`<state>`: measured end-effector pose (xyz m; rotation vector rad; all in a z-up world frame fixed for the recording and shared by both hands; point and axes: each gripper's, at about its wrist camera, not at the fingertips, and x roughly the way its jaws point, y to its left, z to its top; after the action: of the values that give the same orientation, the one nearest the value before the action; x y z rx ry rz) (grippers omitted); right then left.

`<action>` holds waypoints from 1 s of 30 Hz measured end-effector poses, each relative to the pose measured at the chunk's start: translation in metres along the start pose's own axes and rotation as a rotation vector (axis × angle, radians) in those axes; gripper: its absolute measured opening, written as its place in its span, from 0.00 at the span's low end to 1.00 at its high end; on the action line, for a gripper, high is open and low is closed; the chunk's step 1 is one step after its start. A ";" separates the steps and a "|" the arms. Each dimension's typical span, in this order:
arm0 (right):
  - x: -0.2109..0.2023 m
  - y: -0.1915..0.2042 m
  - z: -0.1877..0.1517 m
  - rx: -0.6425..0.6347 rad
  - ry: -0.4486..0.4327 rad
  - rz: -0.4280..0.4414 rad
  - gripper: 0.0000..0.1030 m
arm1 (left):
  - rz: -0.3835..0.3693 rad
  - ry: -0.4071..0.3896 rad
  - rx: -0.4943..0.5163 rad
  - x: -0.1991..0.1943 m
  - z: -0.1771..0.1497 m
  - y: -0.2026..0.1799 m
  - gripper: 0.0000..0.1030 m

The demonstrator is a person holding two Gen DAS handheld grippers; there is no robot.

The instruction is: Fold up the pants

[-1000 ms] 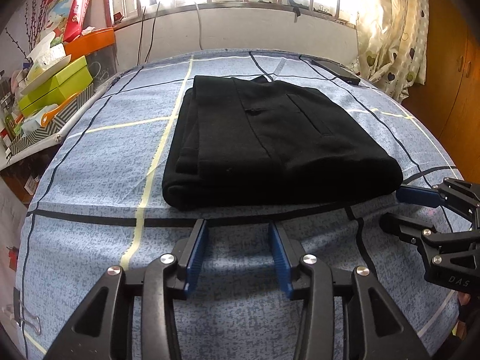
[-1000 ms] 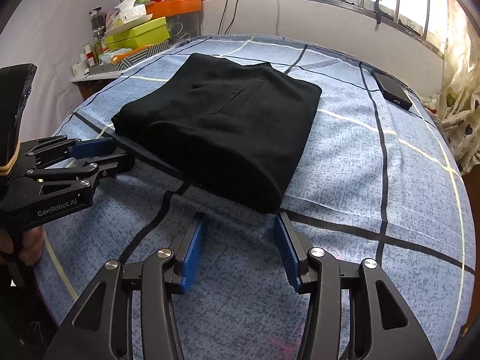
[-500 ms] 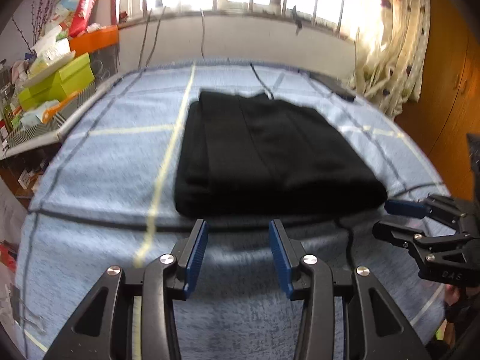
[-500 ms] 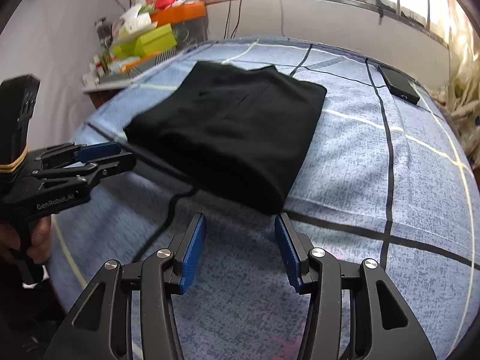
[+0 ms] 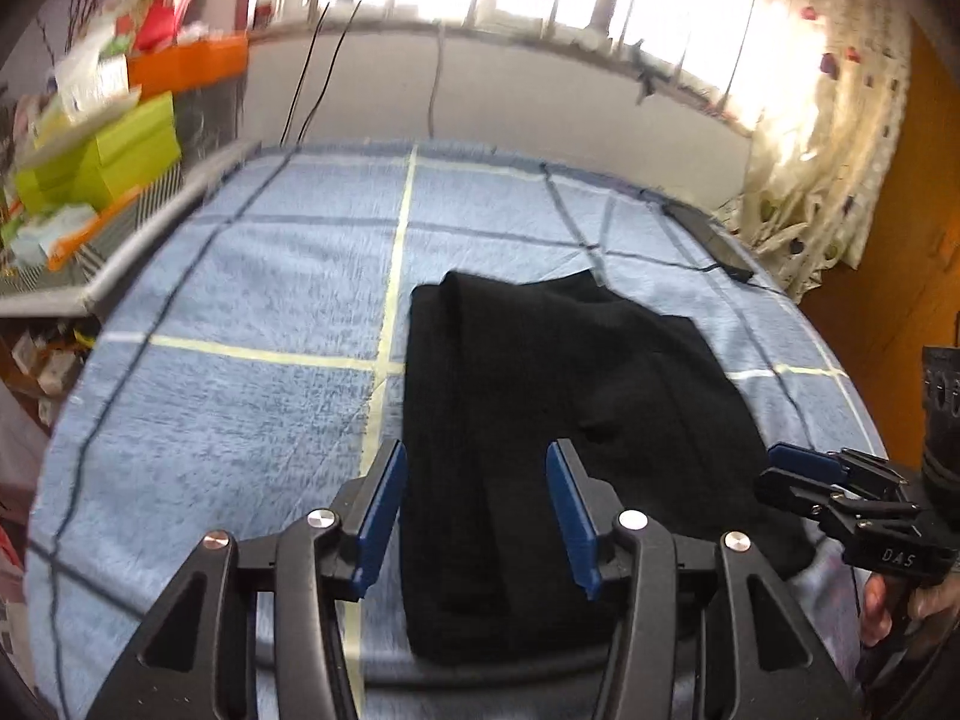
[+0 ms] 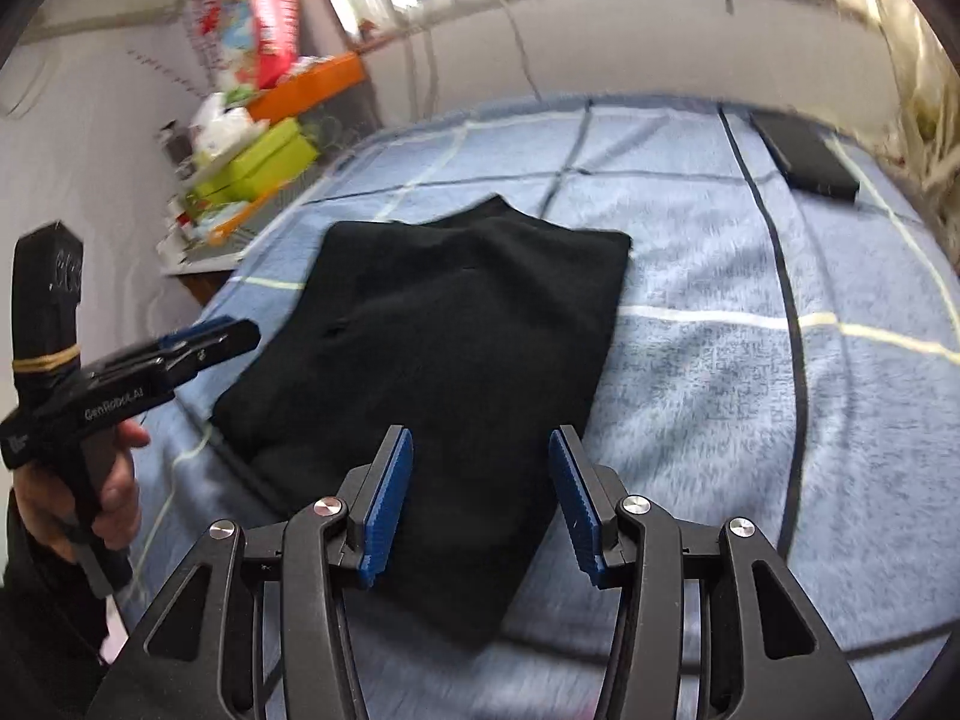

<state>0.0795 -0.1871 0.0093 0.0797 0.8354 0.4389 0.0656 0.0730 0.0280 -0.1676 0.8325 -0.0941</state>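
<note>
Lying as a compact black rectangle on the checked blue bedcover (image 5: 252, 312), the pants (image 5: 570, 396) count as item one: several layers thick, long axis running away from you toward the window wall, near short edge just under both tools. Item two, your left gripper (image 5: 474, 507): jaws apart, having just been opening wider, with the pants' near left part showing between the blue pads (image 5: 379, 516) but nothing pressed or clamped. Item three, your right gripper (image 6: 481, 501): jaws likewise apart and empty, poised over the near right corner of the bundle, which shows between its pads without contact that you could call a grip. Each tool appears in the other's view, flanking the near edge (left gripper at the bundle's left side, right gripper at its right), so neither hand is clearly nearer; both sit at the same short end. Judged from the stacked layers and squared outline, the folding looks largely done, and any further move, a last fold or a tidy-up, would run along that long axis away from you. Outlying items: a dark flat phone-like device (image 6: 807, 159) near the far right of the bed, well apart from the pants; green boxes (image 5: 102, 162) on a cluttered side shelf; a patterned curtain (image 5: 822, 138) beside the window.
</note>
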 end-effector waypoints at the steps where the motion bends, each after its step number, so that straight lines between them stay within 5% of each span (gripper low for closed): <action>1: 0.002 -0.002 0.003 0.002 0.000 0.001 0.47 | -0.005 0.013 -0.003 0.006 0.001 0.002 0.50; 8: 0.018 -0.023 0.016 0.073 0.015 -0.001 0.47 | -0.063 0.041 -0.053 0.022 0.005 0.014 0.52; 15: 0.025 -0.027 0.024 0.100 0.009 0.024 0.48 | -0.144 0.072 -0.090 0.041 0.014 0.016 0.68; 19: 0.026 -0.024 0.024 0.115 0.004 0.051 0.50 | -0.127 0.069 -0.050 0.045 0.017 0.008 0.70; 21: 0.026 -0.024 0.024 0.119 0.008 0.073 0.46 | -0.133 0.073 -0.047 0.043 0.017 0.007 0.60; 25: 0.023 -0.028 0.025 0.147 -0.002 0.110 0.20 | -0.134 0.052 -0.048 0.035 0.016 0.007 0.38; 30: 0.013 -0.021 0.029 0.145 -0.030 0.127 0.17 | -0.144 0.029 -0.063 0.024 0.021 0.006 0.24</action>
<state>0.1158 -0.1981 0.0143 0.2737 0.8343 0.4945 0.0975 0.0772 0.0235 -0.2867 0.8522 -0.2063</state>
